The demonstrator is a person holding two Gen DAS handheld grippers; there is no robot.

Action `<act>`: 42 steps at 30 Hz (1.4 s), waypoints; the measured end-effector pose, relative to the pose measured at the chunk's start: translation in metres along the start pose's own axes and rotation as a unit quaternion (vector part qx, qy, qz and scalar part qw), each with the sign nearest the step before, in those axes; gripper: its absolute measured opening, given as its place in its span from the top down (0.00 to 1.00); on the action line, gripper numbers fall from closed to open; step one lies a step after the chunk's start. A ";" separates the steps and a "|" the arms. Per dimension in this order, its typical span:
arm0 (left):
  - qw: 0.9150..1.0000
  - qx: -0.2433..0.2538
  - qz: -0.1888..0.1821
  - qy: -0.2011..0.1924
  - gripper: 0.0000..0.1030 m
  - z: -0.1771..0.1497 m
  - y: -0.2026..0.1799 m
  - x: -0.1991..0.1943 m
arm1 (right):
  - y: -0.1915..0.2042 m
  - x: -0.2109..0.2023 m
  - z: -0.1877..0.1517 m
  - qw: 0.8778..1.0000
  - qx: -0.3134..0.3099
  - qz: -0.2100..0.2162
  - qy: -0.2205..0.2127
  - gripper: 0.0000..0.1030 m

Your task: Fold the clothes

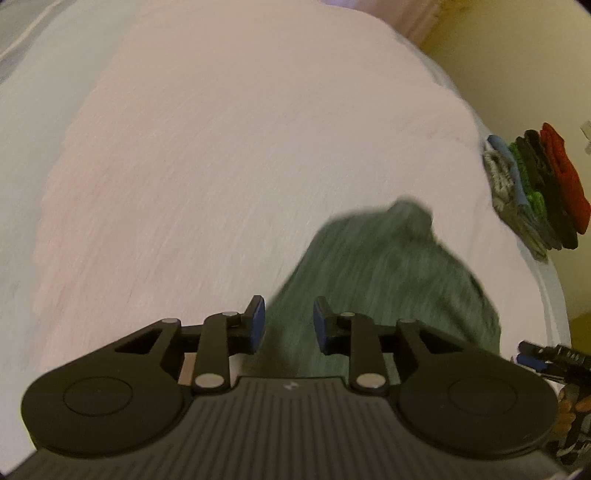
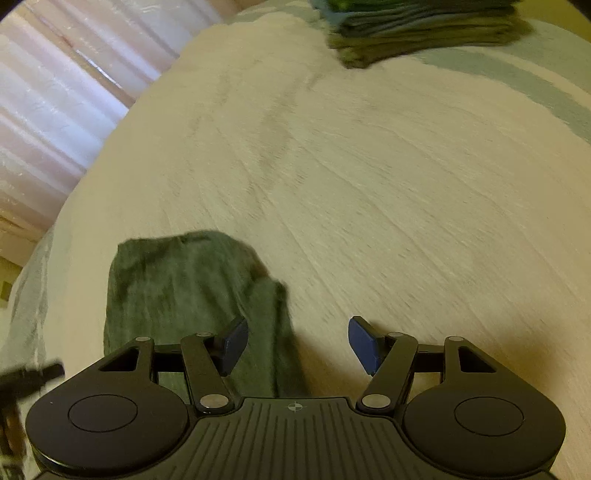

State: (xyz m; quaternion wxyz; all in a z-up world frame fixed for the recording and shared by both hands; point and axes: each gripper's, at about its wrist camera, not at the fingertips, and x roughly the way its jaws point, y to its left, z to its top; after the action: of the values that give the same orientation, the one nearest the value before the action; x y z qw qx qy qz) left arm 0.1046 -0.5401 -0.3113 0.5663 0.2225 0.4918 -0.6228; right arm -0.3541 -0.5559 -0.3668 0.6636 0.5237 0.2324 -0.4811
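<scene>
A dark green garment (image 1: 388,273) lies folded into a narrow strip on the pale bed cover (image 1: 221,166). In the left wrist view my left gripper (image 1: 289,325) hovers above its near end, open, nothing between the blue pads. In the right wrist view the same green garment (image 2: 192,295) lies lower left; my right gripper (image 2: 297,345) stands open wide over its right edge and the bare cover (image 2: 406,184), holding nothing. Both views are blurred by motion.
A stack of folded clothes (image 1: 535,192) in red, black, green, blue and grey sits at the bed's right edge; it shows as a folded stack (image 2: 417,29) at the top of the right wrist view. A curtain (image 2: 55,92) hangs at left. The other gripper's tip (image 1: 546,358) shows at right.
</scene>
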 end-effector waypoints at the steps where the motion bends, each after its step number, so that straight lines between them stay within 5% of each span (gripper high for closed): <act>1: 1.000 0.006 -0.006 0.001 0.76 0.014 -0.004 0.010 | 0.002 0.008 0.003 1.000 0.001 0.004 0.005 0.54; 5: 1.000 0.009 -0.024 0.010 0.76 0.050 -0.011 0.046 | 0.003 0.037 0.008 0.999 0.024 0.019 0.028 0.62; 6: 1.000 0.006 -0.027 0.013 0.75 0.057 -0.012 0.055 | 0.003 0.041 0.008 0.999 0.022 0.014 0.026 0.81; 14: 0.997 -0.015 -0.060 0.043 0.73 0.085 -0.007 0.106 | -0.014 0.044 0.007 0.998 0.055 0.017 0.012 0.86; 20: 0.986 -0.055 -0.105 0.118 0.65 0.094 -0.017 0.160 | -0.020 0.047 0.006 0.997 0.071 0.018 0.016 0.85; 23: 0.976 -0.065 -0.134 0.160 0.72 0.084 -0.028 0.172 | -0.024 0.049 0.007 0.996 0.085 0.023 0.017 0.86; 25: 0.973 -0.065 -0.143 0.170 1.00 0.076 -0.032 0.170 | -0.024 0.049 0.008 0.996 0.087 0.023 0.018 0.86; 26: 0.972 -0.065 -0.146 0.173 1.00 0.071 -0.034 0.169 | -0.024 0.049 0.009 0.996 0.085 0.023 0.018 0.86; 28: 0.977 -0.048 -0.151 0.145 1.00 0.069 -0.038 0.154 | -0.023 0.050 0.009 0.996 0.084 0.021 0.018 0.85; 31: 0.988 -0.004 -0.146 0.039 1.00 0.076 -0.045 0.115 | -0.023 0.050 0.010 0.996 0.082 0.020 0.018 0.85; 35: 0.993 0.032 -0.067 -0.089 1.00 0.088 -0.042 0.081 | -0.023 0.050 0.009 0.996 0.082 0.019 0.017 0.85; 36: 0.994 0.031 -0.042 -0.094 1.00 0.091 -0.039 0.081 | -0.024 0.050 0.009 0.996 0.083 0.019 0.016 0.85; 39: 0.997 -0.011 -0.014 -0.079 0.75 0.090 -0.022 0.089 | -0.023 0.049 0.008 0.996 0.087 0.018 0.015 0.85; 42: 0.997 -0.054 -0.053 -0.034 0.68 0.079 -0.009 0.099 | -0.024 0.049 0.008 0.996 0.088 0.019 0.014 0.85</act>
State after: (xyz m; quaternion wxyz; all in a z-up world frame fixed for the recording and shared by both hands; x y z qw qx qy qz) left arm 0.0928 -0.6582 -0.3580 0.5599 0.1441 0.5162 -0.6319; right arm -0.3555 -0.5822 -0.4147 0.6203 0.5914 0.1883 -0.4795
